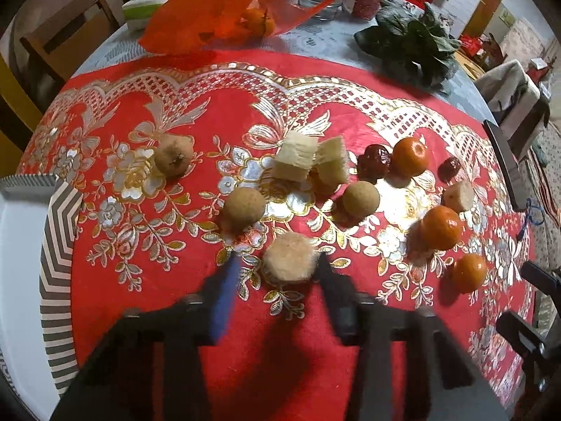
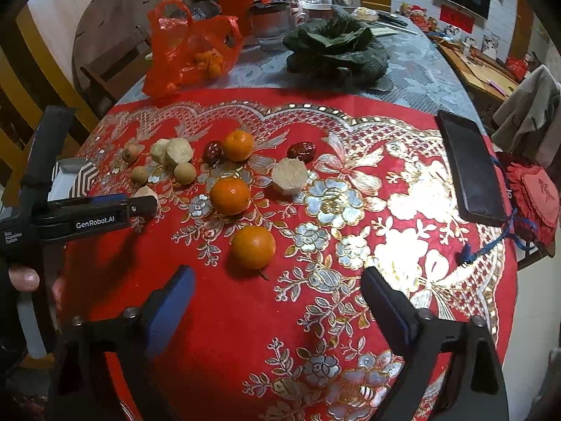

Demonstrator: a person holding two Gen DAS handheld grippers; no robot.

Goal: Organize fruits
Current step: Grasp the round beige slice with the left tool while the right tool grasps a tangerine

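My left tongs (image 1: 280,263): clenched on pale sugarcane chunk (image 1: 288,259), 6 o'clock on red surface (image 1: 140,298) | my right tongs (image 2: 277,280): released, nearest tangerine (image 2: 253,247) at 12 o'clock, untouched

On the red and gold cloth I see three glossy orange tangerines (image 2: 253,247) apart from one another, two wrinkled dark red dates (image 2: 301,151), three round tan-skinned longans (image 1: 244,209) and several pale, fibrous cut sugarcane chunks (image 1: 293,161). One pale, fuzzy-faced sugarcane piece (image 1: 289,258) lies nearest me, its cut end facing up.
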